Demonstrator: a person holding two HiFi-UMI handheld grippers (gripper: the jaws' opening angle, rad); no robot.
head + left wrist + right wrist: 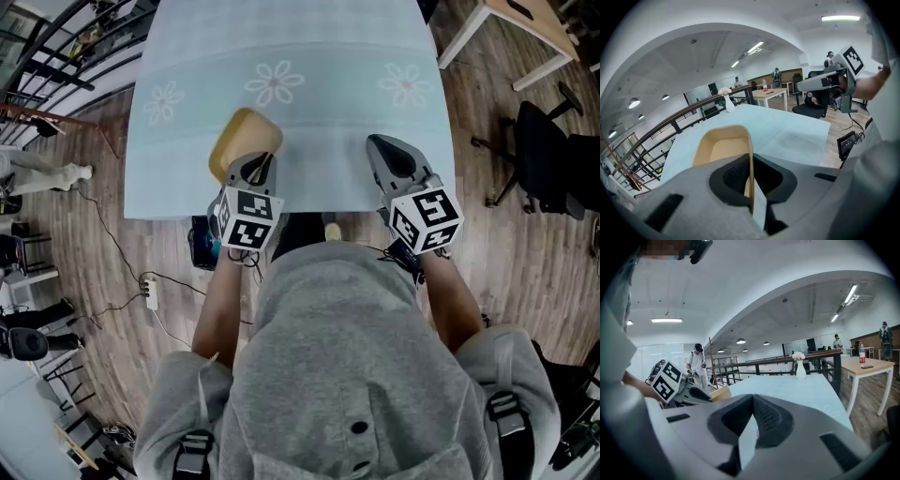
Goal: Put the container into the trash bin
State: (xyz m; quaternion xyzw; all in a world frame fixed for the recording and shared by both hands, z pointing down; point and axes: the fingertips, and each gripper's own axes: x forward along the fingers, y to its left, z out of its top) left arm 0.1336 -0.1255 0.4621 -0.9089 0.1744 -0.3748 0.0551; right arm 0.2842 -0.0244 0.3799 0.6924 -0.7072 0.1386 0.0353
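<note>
The bench (309, 112), under a pale blue cloth with flower prints, fills the top of the head view. A black railing (787, 363) runs along one of its long sides. On the wood floor to the right stand a black office chair (548, 159) and a light wooden table (869, 365).

The left hand-held gripper (260, 164) is over the bench's near-left part, pointing away and downward. Its jaws are clamped on the near wall of the container (246, 141). This is a shallow tan tray with rounded corners, and the thin wall stands on edge between the two dark pads. The rest of the container juts forward from the jaws, tilted, with its hollow side showing in the left gripper view.

The right hand-held gripper (377, 142) is over the near-right part, well apart from the container. Its jaws are closed tip to tip with nothing between them.

A small white vase (800, 367) of flowers stands at the bench's far end.
</note>
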